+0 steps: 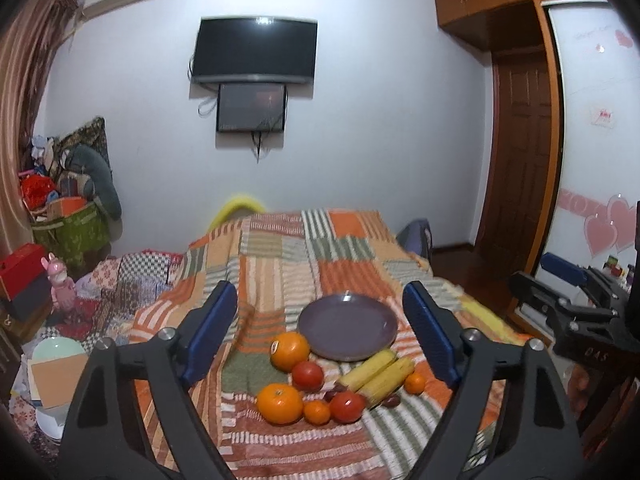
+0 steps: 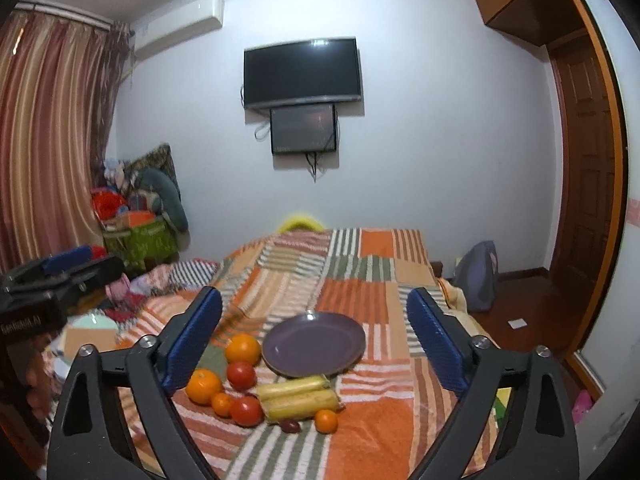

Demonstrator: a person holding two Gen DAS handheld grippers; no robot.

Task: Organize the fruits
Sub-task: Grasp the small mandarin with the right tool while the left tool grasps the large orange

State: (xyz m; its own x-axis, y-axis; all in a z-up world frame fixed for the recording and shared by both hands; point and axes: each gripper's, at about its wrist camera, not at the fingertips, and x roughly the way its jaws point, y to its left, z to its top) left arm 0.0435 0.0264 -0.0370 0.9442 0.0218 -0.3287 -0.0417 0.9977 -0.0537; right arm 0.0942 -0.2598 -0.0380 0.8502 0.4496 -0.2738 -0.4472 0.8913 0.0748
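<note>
While both hand-held grippers [image 1: 324,332] [image 2: 316,336] gape empty, fruits [image 1: 320,384] lie ahead below them

Fruits [image 1: 320,384] lie before plate [image 1: 347,327] on bedspread [image 1: 280,264].

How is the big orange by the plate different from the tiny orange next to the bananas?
The big orange beside the purple plate is much larger than the tiny orange by the bananas. The big orange wears a small sticker; none shows on the tiny one. The big orange sits left of the plate, the tiny one at the right end of the fruit group. Both are round, orange, and lie on the striped blanket.
</note>
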